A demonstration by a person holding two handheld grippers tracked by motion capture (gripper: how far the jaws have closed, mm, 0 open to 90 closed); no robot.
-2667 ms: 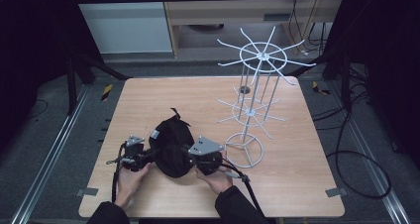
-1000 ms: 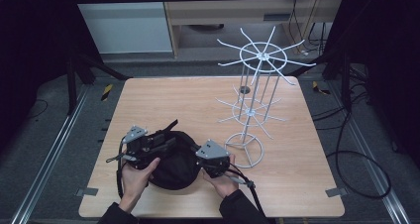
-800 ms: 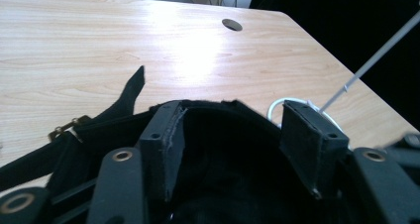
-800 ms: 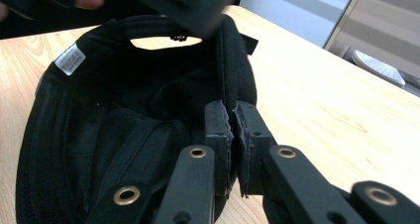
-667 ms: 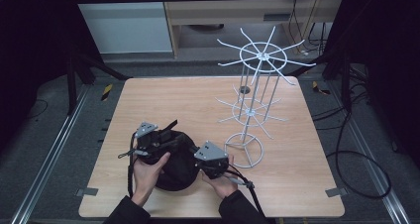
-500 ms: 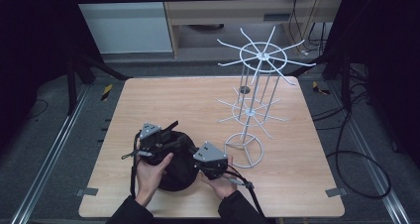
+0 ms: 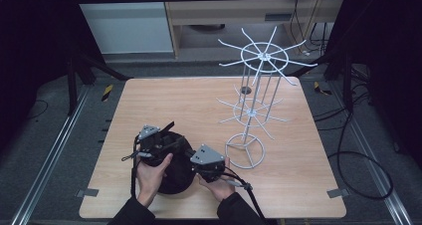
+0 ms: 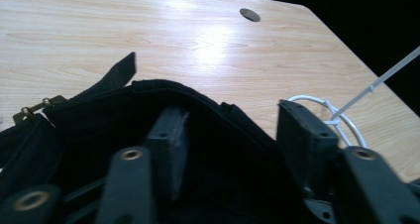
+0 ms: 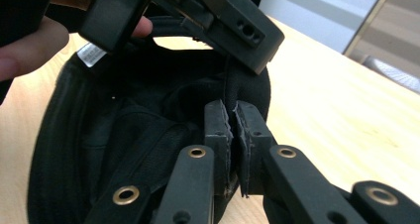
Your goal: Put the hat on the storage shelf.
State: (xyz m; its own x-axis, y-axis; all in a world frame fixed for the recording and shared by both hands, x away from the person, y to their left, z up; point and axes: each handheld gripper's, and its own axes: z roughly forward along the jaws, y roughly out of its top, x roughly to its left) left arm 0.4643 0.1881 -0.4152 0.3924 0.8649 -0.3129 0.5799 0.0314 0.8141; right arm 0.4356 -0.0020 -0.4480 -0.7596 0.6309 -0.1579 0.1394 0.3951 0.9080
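My right tongs (image 9: 233, 122) clamp the rim of the black fabric cap (image 7: 174, 177) on the wooden tabletop (image 7: 199, 100). My left tongs (image 8: 233, 140), jaws just closing, stand apart astride its opposite rim.

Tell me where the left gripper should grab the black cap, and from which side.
Judging by its pose, the cap lies opening up, so its rim is the thinnest part to pinch. The right gripper is shut on the rim nearest the rack. The left gripper best takes the opposite rim beside the strap, from above, one jaw inside and one outside, as its jaws, just closing, already straddle it.
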